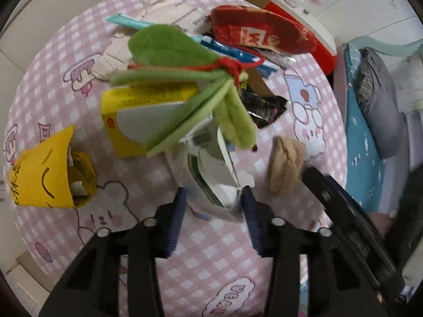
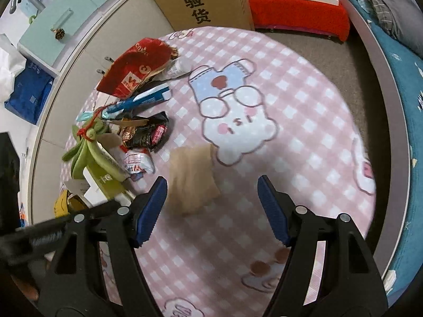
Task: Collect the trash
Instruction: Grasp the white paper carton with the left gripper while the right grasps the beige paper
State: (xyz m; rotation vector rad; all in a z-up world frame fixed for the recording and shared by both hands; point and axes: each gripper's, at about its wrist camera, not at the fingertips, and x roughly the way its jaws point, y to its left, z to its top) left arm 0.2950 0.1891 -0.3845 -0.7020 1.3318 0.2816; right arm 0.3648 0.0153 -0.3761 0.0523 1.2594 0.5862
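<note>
left gripper (image 1: 212,198): pointing steeply down, jaws partly closed | right gripper (image 2: 212,194): tilted down, jaws wide apart

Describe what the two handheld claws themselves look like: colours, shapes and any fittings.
Both look the same build. The left claw has two black plastic arms with triangular cut-outs, each tipped by a dark blue ribbed pad, and round silver fasteners sit at the joints. The right claw matches: black skeletal arms, blue ridged pads, silver fasteners. No cables, markings or sleeves are visible.

Bare blanket (image 2: 304,132) right of trash pile (image 2: 137,132)
</note>
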